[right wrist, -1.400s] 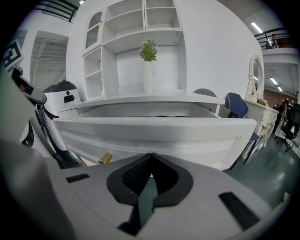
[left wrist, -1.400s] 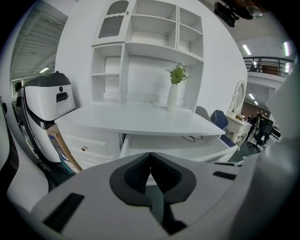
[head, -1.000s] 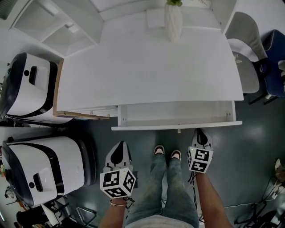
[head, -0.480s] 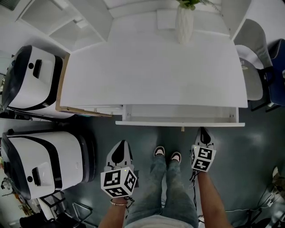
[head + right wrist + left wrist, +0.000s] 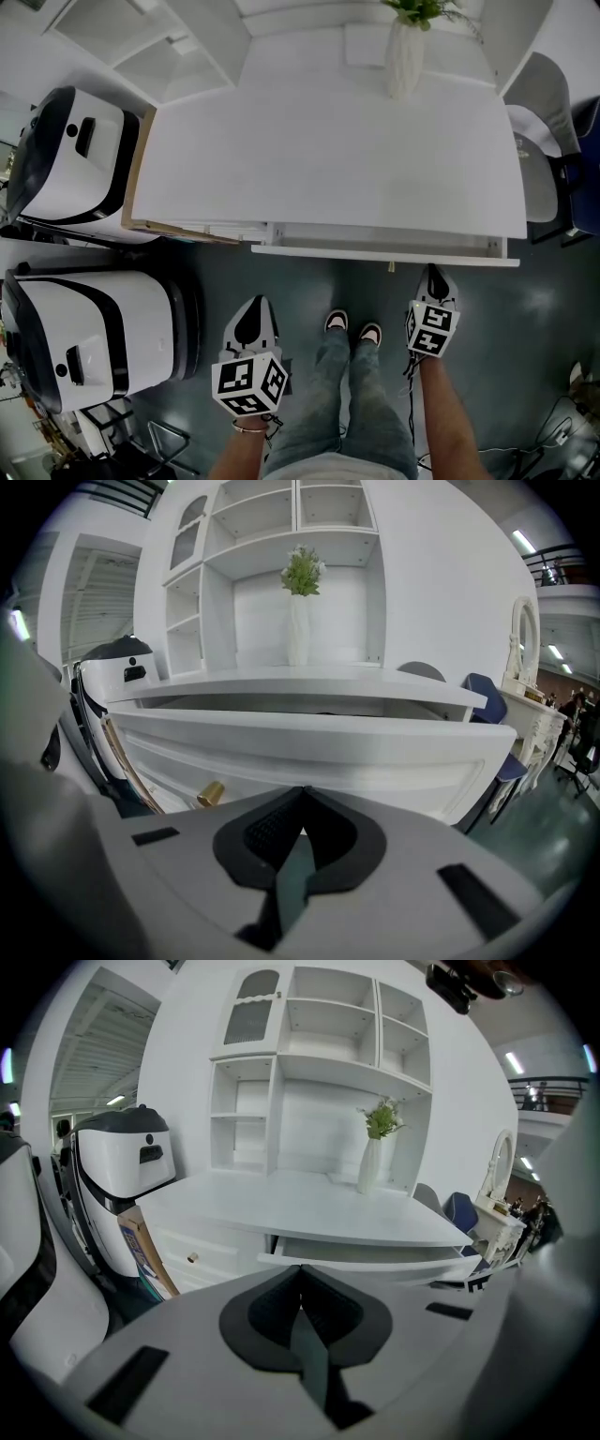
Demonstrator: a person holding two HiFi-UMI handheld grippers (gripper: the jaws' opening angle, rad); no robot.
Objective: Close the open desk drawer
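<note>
Now the drawer (image 5: pixel 384 253) sticks out a little from under the counter (image 5: pixel 328 141). The left tool (image 5: pixel 253 307) and the right tool (image 5: pixel 434 274) are both pinched shut and hold nothing. A good push lands flat on the drawer front near the gold knob (image 5: pixel 210 793), slow and straight.

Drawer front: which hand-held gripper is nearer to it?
Right. The right hand-held gripper sits just short of the drawer front, near its right end; the left hand-held gripper hangs farther back, opposite its left end.
</note>
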